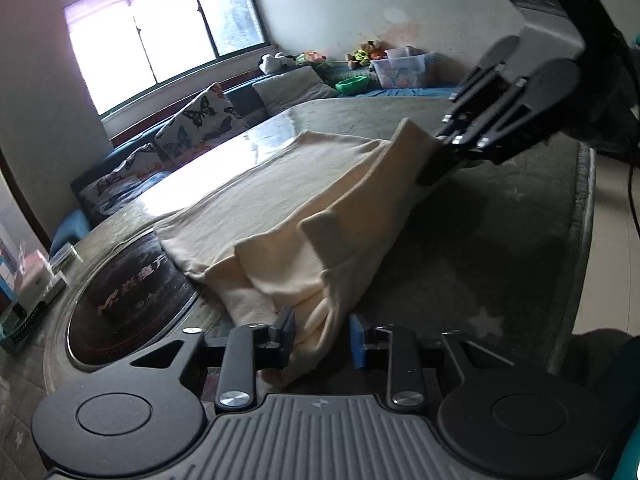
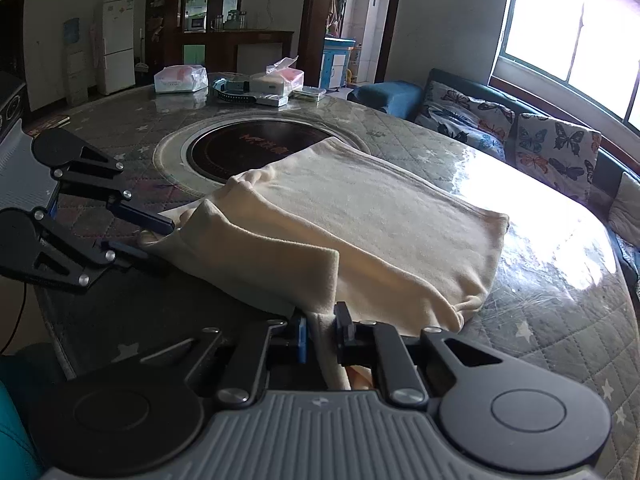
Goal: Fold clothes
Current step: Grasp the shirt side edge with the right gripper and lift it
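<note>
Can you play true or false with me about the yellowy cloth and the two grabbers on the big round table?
1. Both grabbers are pinching the cloth. True: the left gripper and the right gripper each have cream fabric between their fingers.
2. The cloth is bright red. False: it is cream.
3. Part of the cloth lies over the dark round plate in the table. True.
4. The cloth is rolled up into a ball. False: most of it lies spread flat, with the near edge lifted.
5. The cushions by the window have butterflies on them. True.
</note>
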A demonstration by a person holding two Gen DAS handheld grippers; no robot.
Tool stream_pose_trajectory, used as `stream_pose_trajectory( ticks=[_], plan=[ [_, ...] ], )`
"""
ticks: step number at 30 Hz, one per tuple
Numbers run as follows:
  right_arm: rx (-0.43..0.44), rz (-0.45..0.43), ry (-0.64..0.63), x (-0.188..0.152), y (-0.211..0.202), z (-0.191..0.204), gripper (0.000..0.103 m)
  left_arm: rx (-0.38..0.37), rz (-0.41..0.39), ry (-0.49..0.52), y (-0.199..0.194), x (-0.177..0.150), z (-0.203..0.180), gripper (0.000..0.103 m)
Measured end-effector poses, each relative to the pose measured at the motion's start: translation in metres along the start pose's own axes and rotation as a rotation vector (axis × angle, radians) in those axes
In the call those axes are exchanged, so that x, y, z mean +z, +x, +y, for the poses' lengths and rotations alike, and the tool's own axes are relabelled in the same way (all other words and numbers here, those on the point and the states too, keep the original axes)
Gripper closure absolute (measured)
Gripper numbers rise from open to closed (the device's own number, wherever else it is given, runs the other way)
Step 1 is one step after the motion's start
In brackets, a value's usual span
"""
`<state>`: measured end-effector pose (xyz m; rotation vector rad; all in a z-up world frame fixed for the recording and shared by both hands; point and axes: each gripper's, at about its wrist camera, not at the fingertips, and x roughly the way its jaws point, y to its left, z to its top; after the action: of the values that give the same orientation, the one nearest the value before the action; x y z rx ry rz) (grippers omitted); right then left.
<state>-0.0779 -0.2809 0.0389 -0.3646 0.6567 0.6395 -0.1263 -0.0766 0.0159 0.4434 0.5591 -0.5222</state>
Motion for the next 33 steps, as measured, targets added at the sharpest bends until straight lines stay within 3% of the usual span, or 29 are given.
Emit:
stream_pose_trajectory(
  ticks=[9,20,28,33],
  plan=[
    [-0.009,-0.062,-0.003,-0.002,-0.024,0.011,0.094,-0.028,-0.055,-0.047,-0.036,0.001,0.006,0.098],
    [0.088,-0.058,-0.04,-0.017,-0.093,0.053,0.094,-0.079,-0.077,-0.039,-0.107,-0.012,-0.015,0.098],
    [0.059,-0.079,-0.063,-0.001,-0.094,0.048,0.094,-0.003,-0.134,-0.06,-0.088,0.015,0.006,0.098],
    [0.021,-0.083,-0.051,0.022,-0.071,0.021,0.094,0.066,-0.133,-0.101,-0.048,0.047,0.032,0.098]
  ],
)
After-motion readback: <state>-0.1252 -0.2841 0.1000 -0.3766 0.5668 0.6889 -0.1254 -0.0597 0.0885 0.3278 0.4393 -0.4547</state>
